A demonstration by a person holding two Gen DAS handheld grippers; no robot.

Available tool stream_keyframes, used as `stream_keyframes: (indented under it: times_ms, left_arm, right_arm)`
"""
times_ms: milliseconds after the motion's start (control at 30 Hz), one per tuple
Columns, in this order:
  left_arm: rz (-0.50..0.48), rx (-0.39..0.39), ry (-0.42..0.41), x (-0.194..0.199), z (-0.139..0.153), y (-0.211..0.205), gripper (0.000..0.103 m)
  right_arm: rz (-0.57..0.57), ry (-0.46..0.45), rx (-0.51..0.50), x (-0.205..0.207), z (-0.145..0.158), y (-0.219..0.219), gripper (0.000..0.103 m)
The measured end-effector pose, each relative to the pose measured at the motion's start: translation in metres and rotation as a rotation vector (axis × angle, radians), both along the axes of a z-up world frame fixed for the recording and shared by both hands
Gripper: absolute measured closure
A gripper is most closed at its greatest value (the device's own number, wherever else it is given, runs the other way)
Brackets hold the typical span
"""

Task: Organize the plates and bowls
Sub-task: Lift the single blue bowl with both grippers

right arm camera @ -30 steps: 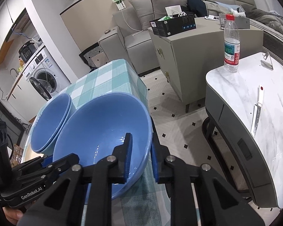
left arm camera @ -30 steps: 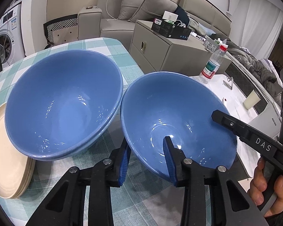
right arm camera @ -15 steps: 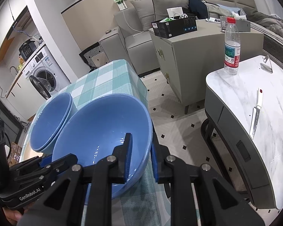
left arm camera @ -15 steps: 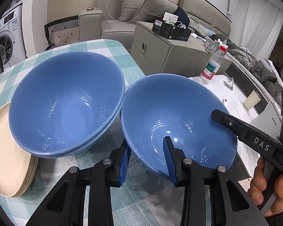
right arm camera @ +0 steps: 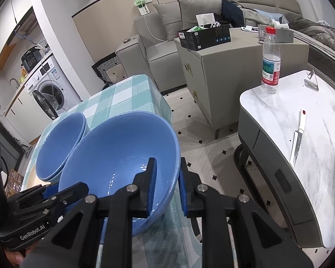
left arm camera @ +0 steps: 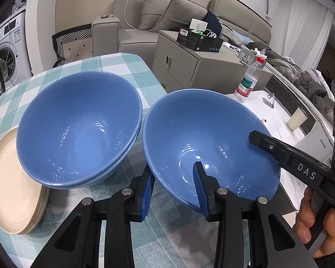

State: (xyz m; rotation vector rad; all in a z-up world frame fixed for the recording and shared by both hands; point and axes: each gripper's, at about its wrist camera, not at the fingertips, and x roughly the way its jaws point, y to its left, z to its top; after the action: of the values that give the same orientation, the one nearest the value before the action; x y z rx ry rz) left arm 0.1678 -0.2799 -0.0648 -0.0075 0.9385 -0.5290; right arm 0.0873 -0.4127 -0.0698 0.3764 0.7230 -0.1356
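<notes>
Two grippers share one blue bowl [left arm camera: 210, 138]: left gripper [left arm camera: 174, 182] pinches its near rim, right gripper [right arm camera: 166, 185] is clamped tight on the opposite rim. It hangs tilted over the checked table's [left arm camera: 114, 64] edge, beside stacked blue bowls [left arm camera: 78, 129] and beige plates [left arm camera: 9, 178].

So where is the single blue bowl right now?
The bowl is at the table's right edge, beside the stacked bowls, its rim pinched by both the left gripper and right gripper.

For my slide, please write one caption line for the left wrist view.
Both grippers, left and right, grip the rim of a blue bowl beside stacked blue bowls and beige plates.
</notes>
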Motion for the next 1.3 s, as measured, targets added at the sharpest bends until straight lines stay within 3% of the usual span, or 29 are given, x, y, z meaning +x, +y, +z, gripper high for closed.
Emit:
stream_keyframes:
  times_ms: [1300]
  left_arm:
    - [-0.005,-0.038,-0.086,-0.020,0.043,0.022,0.067]
  right_arm:
    - [-0.003,-0.097,-0.083,-0.026,0.040,0.022,0.085]
